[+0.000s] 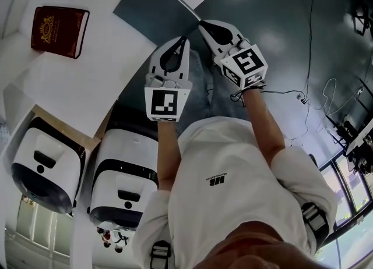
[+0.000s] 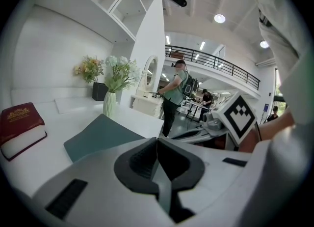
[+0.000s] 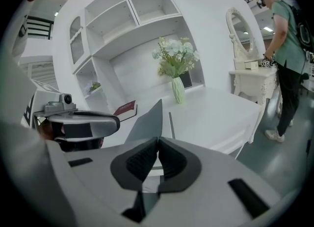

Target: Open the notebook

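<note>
Notebook (image 1: pixel 152 7), one dark teal-grey slab, lies at the edge of the white table (image 1: pixel 105 64) in the head view, with one red book (image 1: pixel 58 29) well apart from it. The right gripper (image 1: pixel 202 24) meets its near corner, and the left gripper (image 1: pixel 184 39) sits just beside. Left gripper view: jaws pressed together on nothing, the notebook ahead, one pale vase (image 2: pixel 109 104) holding white flowers, one dark pot (image 2: pixel 99 91) holding yellowish ones. Right gripper view: jaws pinch the edge of the grey cover (image 3: pixel 147 120), which rises tilted.
</note>
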Action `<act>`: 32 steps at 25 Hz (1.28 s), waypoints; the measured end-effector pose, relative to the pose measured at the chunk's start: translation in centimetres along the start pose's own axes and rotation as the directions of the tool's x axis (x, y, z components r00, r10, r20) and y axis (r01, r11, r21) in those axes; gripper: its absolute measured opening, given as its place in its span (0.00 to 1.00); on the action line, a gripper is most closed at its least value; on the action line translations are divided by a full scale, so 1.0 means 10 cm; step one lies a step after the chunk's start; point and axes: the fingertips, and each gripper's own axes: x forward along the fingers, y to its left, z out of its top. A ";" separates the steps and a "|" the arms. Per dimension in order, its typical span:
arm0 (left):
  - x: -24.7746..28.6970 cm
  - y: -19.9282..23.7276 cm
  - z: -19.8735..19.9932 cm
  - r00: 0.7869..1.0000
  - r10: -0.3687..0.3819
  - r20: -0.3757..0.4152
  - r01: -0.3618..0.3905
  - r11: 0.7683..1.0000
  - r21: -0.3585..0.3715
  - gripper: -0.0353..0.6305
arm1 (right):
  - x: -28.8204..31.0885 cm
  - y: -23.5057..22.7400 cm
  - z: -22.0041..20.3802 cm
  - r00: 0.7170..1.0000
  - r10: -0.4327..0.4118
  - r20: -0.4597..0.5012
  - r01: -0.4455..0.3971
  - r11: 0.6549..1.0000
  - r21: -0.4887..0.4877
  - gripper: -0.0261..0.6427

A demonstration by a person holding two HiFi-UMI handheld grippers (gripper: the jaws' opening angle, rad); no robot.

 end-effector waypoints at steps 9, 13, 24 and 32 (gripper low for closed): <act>-0.14 -0.01 0.08 0.998 0.046 0.032 -0.046 0.999 0.000 0.05 | -0.08 0.12 0.11 1.000 0.028 0.012 -0.028 0.999 -0.040 0.05; -0.22 0.00 0.12 0.996 0.075 0.042 -0.075 0.997 -0.001 0.05 | -0.12 0.20 0.17 0.999 0.046 0.017 -0.045 0.997 -0.063 0.05; -0.48 0.08 0.14 0.985 0.155 0.075 -0.154 0.988 -0.021 0.05 | -0.18 0.41 0.29 0.995 0.092 0.026 -0.089 0.990 -0.113 0.05; -0.69 0.14 0.13 0.972 0.219 0.090 -0.216 0.976 -0.040 0.05 | -0.24 0.60 0.38 0.990 0.138 0.031 -0.132 0.980 -0.148 0.05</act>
